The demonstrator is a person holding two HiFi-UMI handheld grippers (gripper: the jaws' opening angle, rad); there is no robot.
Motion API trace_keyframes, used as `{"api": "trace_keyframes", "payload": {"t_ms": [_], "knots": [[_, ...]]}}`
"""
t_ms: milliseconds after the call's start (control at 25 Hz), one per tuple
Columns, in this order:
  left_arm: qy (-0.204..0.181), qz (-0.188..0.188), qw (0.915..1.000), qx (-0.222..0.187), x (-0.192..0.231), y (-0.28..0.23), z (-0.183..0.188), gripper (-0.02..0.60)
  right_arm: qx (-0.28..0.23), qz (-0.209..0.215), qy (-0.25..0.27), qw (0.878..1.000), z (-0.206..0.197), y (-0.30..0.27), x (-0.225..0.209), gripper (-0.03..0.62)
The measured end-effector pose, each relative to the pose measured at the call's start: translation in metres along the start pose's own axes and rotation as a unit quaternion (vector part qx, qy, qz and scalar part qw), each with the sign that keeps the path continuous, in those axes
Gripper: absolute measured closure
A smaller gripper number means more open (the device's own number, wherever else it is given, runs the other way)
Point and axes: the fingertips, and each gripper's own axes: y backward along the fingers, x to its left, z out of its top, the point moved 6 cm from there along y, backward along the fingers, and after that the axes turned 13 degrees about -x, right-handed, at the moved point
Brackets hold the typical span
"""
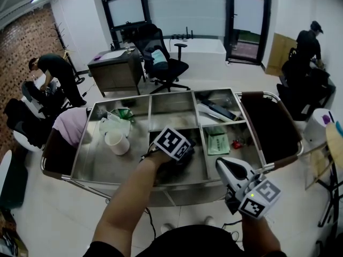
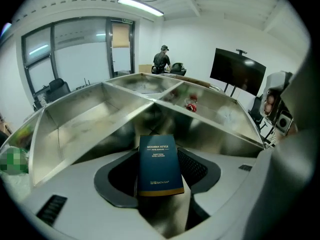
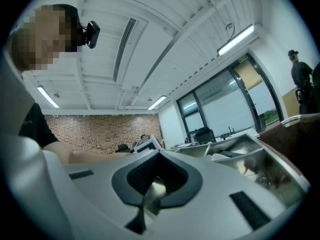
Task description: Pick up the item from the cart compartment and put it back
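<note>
Two grippers are working at a steel cart [image 1: 161, 185]. The nearer one, the right gripper [image 1: 226, 166], is hanging just outside the cart's front rim near its right corner. It is pointing level, and its fingers [image 3: 131, 174] are lying together with nothing between them.

Just beyond it, the left gripper [image 1: 179, 159] is tilting down into the front middle compartment [image 1: 199, 169]. Its fingers [image 2: 120, 176] are closing on a dark blue box [image 2: 160, 164] and holding it by its long sides. The box is flat and rectangular, with gold print on its face and a gold band at its near end. Around it the compartment's brushed metal floor is lying bare, with upright dividers walling it on both sides.

To the left, the large compartment is holding a white cup [image 1: 116, 142] and a crumpled clear bag [image 1: 115, 123]. To the right, a green packet [image 1: 217, 142] is lying near a small red item [image 1: 236, 143]. Further back, a dark flat device [image 1: 217, 110] is resting in the rear right compartment. A dark brown side pouch [image 1: 268, 125] is hanging off the cart's right end. Beyond the cart, open pale floor is stretching to a black office chair [image 1: 161, 60].
</note>
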Motion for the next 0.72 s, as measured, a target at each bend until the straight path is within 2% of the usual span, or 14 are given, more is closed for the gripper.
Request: {"api": "trace_keyframes", "payload": {"t_ms": [240, 400, 560, 720], "knots": [[-0.005, 0.017, 0.9969, -0.076, -0.004, 0.027, 0.031, 0.337, 0.001, 0.006, -0.001, 1.000, -0.001, -0.003, 0.004, 0.580], [-0.008, 0.040, 0.9898, -0.136, -0.008, 0.051, 0.050, 0.337, 0.001, 0.007, -0.001, 1.000, -0.002, -0.004, 0.005, 0.580], [0.001, 0.065, 0.9766, -0.205, -0.016, 0.080, 0.060, 0.337, 0.001, 0.009, -0.002, 1.000, -0.003, -0.004, 0.006, 0.580], [0.009, 0.087, 0.9539, -0.287, -0.024, 0.116, 0.068, 0.337, 0.001, 0.007, -0.003, 1.000, -0.005, -0.003, 0.003, 0.580]]}}
